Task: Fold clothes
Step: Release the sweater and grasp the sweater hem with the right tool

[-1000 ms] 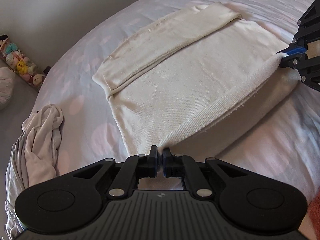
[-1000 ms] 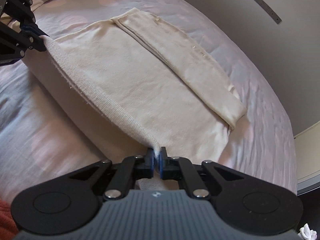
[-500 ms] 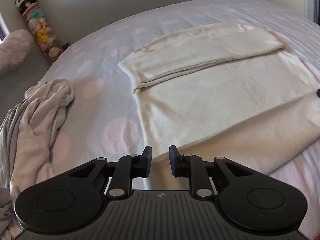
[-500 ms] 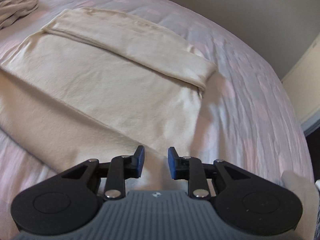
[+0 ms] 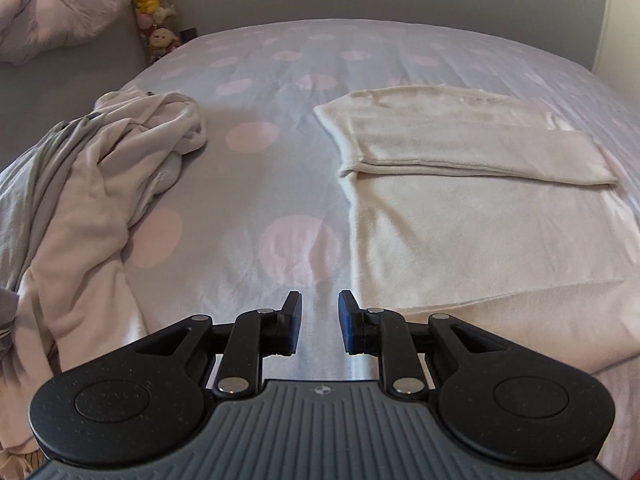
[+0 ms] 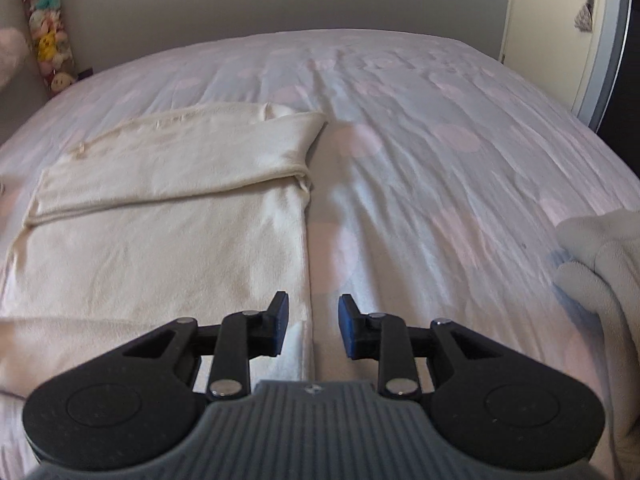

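hem released, both grippers clear of the sweater

nearest you, the left gripper point(image 5: 319, 328) has its jaws parted with only sheet showing in the gap; they have just been opening, and nothing is between them. the right gripper point(image 6: 308, 330) is likewise spread and has just been opening further; its left finger hangs over the near edge of the cream sweater point(image 6: 160, 232) without pinching it.

beyond the fingers, the sweater lies flat on the dotted bedsheet point(image 6: 440, 168), lower part doubled up over the body, a sleeve point(image 5: 472, 148) folded across the far half. a heap of unfolded clothes point(image 5: 100, 184) sits to the left, well apart from it.

risks, in my judgement: the knit is soft (it slides readily on a smooth sheet), so a one-sided regrasp could drag the layers askew or tip the sleeve off; a careless sweep leftward could snag the heap.

farthest, plush toys point(image 5: 154, 8) stand by the wall. no readable writing or brand shows.
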